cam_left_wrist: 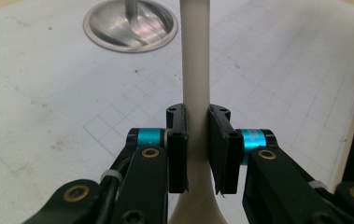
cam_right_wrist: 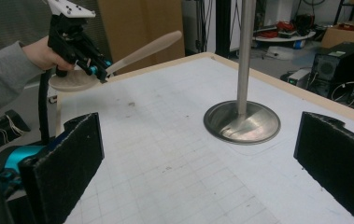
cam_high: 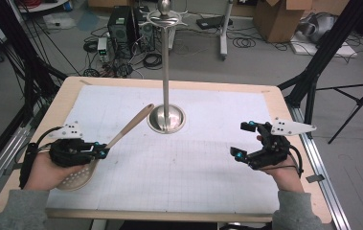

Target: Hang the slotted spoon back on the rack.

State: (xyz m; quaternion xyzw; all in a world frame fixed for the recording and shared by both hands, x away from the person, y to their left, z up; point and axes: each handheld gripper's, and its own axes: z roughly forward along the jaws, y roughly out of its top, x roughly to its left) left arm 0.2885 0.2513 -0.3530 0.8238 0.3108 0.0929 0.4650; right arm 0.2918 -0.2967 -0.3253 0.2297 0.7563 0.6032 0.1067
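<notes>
High view shows the left gripper (cam_high: pixel 103 152) at the lower left of the frame pinching the neck of a pale slotted spoon (cam_high: pixel 121 136), handle slanting up toward the metal stand (cam_high: pixel 165 67) at centre, perforated bowl under the hand. At lower right the right gripper (cam_high: pixel 244 140) hangs with its jaws spread wide, holding nothing. Because the grip sits near the bowl, the long handle could pivot or slip between the pads if swung, or knock the stand's pole.
</notes>
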